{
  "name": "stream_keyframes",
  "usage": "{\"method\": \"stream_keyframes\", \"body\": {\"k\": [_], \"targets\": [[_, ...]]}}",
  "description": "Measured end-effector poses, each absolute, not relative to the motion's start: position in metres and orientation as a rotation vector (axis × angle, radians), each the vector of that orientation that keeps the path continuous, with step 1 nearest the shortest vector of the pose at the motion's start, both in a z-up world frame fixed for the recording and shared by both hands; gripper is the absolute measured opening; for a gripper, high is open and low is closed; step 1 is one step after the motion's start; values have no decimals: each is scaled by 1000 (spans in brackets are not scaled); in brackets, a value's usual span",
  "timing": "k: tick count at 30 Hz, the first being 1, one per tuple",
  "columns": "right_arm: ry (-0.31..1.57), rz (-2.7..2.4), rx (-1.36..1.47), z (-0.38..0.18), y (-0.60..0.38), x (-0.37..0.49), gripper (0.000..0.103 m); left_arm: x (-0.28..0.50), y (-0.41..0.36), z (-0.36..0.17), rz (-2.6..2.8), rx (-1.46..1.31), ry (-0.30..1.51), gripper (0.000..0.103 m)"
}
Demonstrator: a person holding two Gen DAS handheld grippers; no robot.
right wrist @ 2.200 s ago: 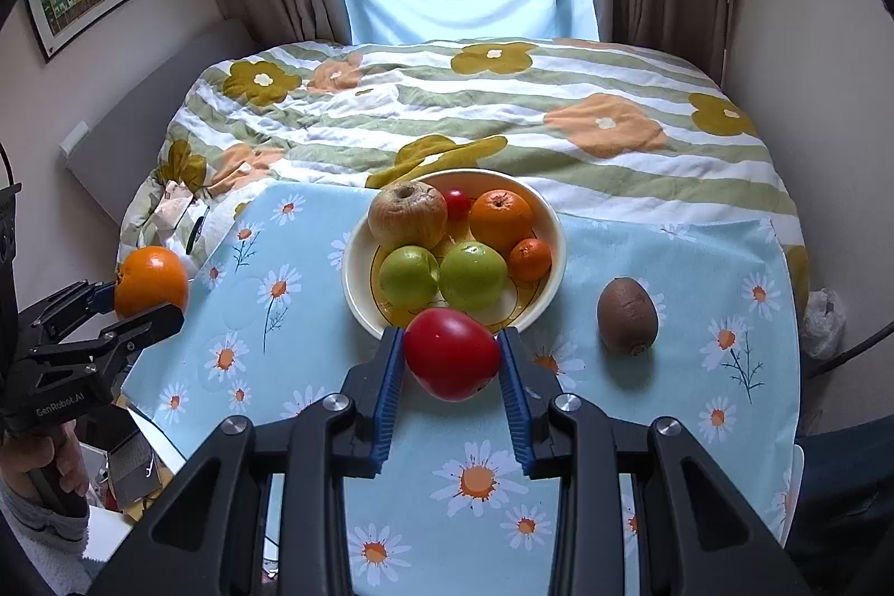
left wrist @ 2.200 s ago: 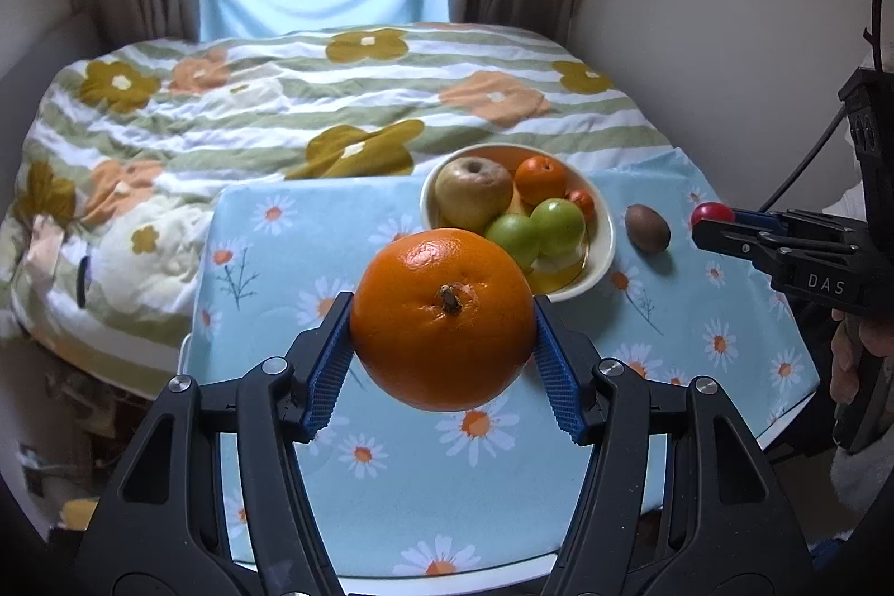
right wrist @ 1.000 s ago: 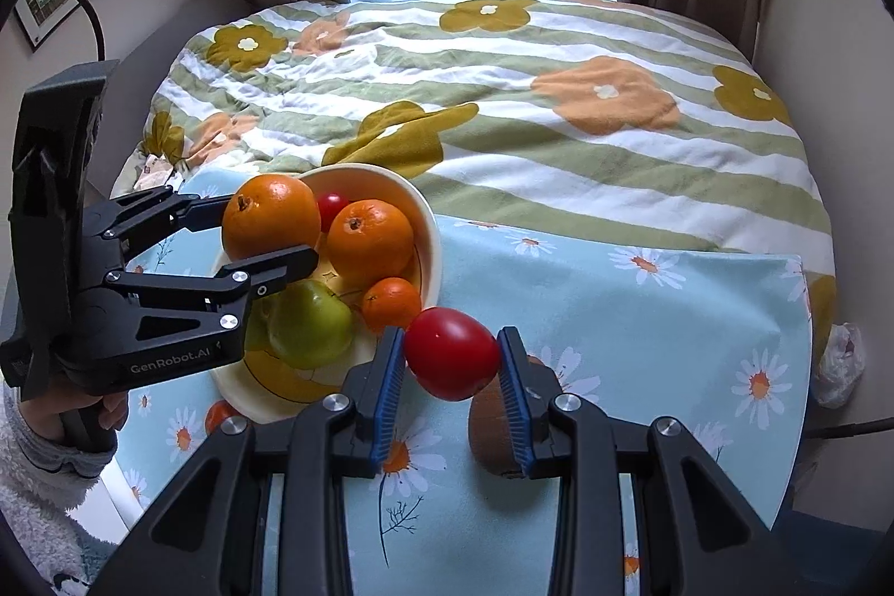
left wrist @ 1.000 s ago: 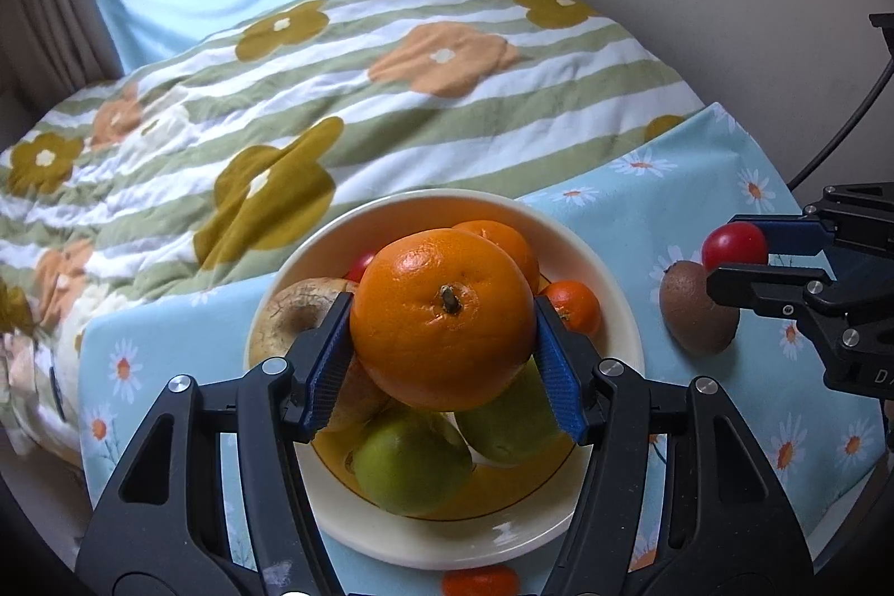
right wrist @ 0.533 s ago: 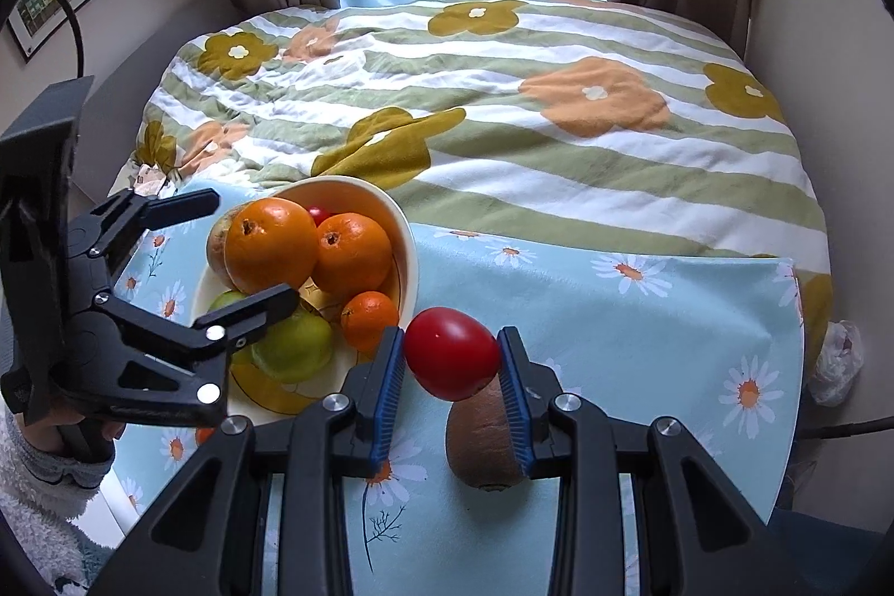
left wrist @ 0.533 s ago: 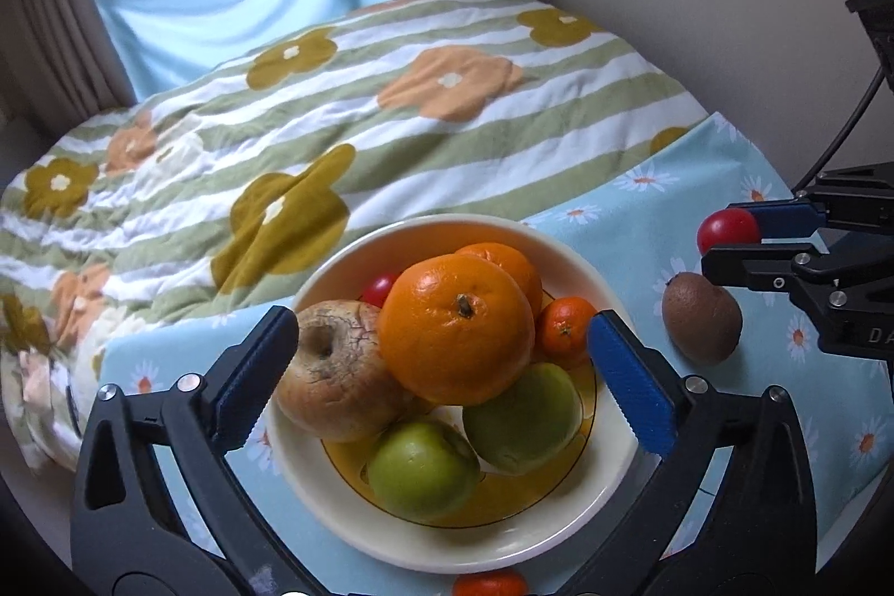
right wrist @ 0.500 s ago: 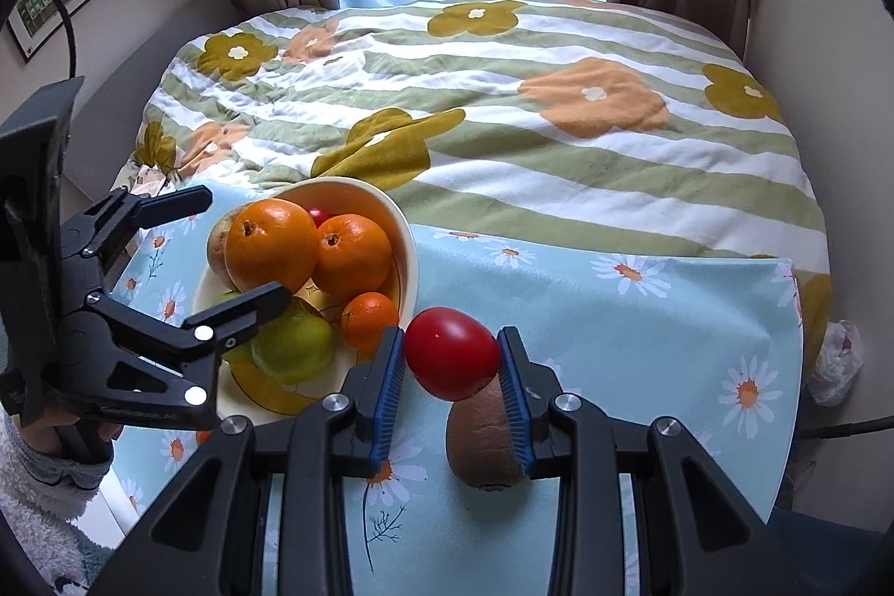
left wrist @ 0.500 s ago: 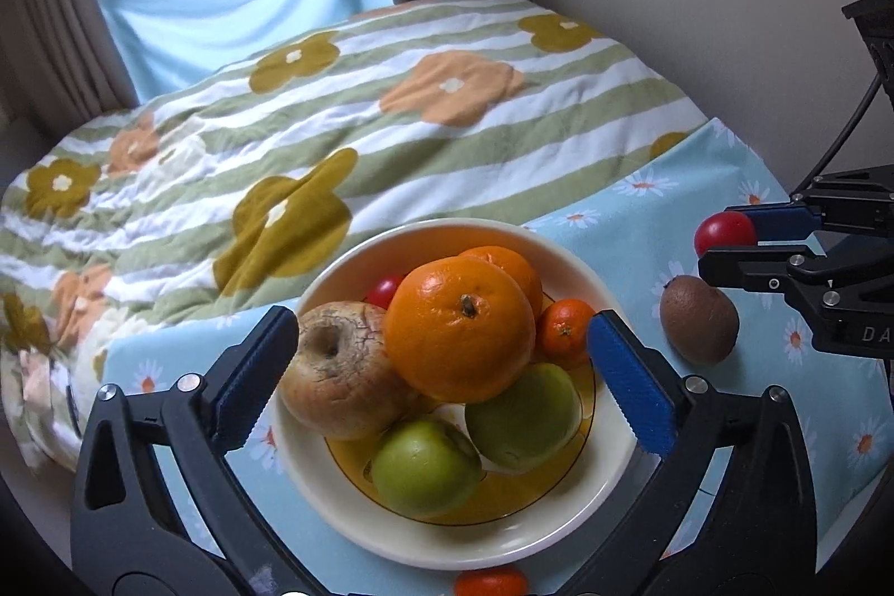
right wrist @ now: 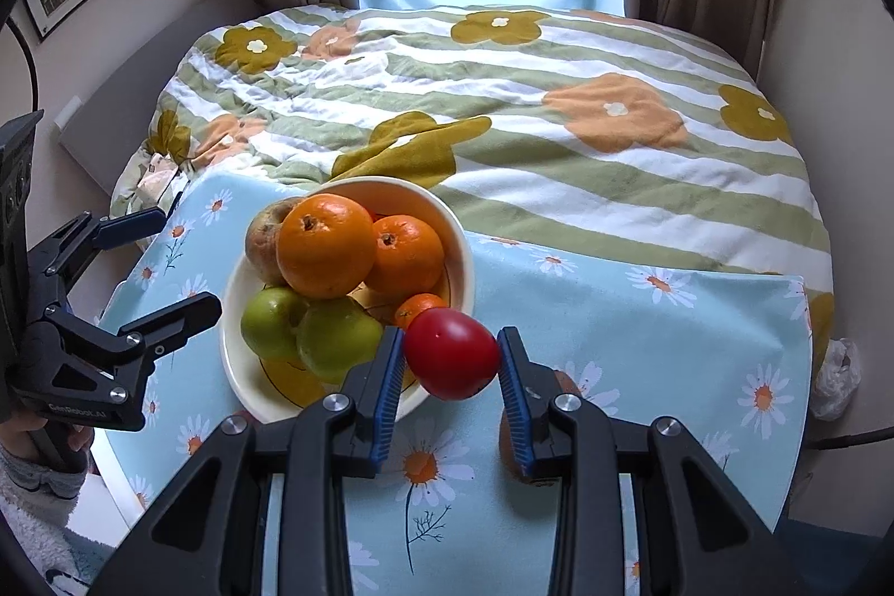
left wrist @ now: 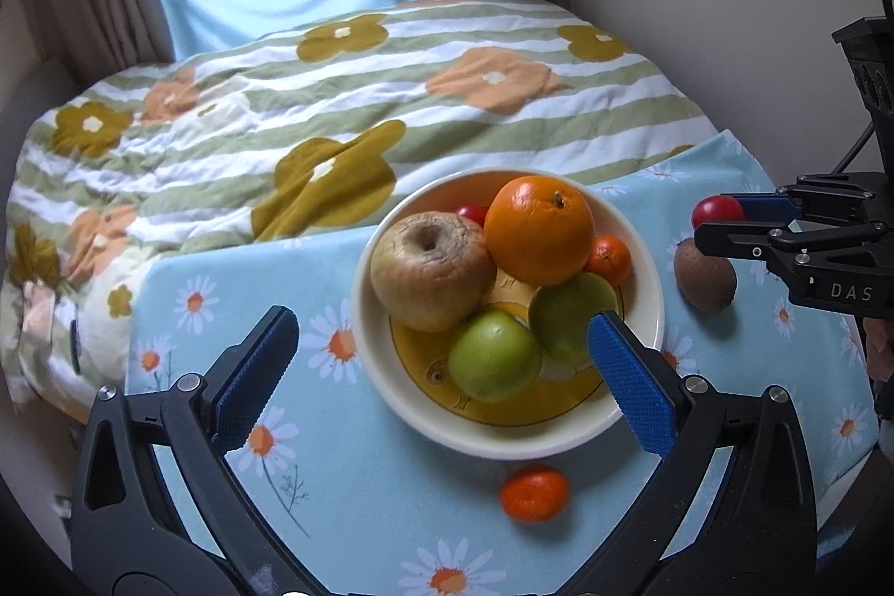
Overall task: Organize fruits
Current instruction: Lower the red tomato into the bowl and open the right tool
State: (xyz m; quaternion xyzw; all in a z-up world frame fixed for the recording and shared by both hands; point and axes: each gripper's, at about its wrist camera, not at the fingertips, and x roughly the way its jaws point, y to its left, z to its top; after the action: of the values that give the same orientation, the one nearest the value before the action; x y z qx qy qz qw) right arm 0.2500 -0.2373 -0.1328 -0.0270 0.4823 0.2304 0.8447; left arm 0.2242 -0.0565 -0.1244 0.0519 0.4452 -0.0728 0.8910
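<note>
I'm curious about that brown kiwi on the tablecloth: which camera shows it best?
The left wrist view: the kiwi lies in full view, right of the bowl. In the right wrist view only slivers of it show behind the right gripper holding the tomato.

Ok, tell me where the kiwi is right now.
In the left wrist view the kiwi lies on the daisy tablecloth, to the right of the fruit bowl and apart from it, below the right gripper holding the red fruit.

Left claw agape, orange in bowl
</note>
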Motion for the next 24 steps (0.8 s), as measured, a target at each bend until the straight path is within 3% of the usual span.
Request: {"method": "stream_keyframes", "body": {"k": [19,21,23,24], "targets": [[1006,541,-175,-169,-191,239,31,171,-3,-137,-83,26,978,103],[998,526,-195,-169,-189,236,50,169,-1,-136,-82,24,978,103],[984,509,-209,-167,-189,233,92,167,0,-135,-81,26,977,103],[982,510,-205,-165,-190,231,96,165,1,-133,-80,27,974,103]]}}
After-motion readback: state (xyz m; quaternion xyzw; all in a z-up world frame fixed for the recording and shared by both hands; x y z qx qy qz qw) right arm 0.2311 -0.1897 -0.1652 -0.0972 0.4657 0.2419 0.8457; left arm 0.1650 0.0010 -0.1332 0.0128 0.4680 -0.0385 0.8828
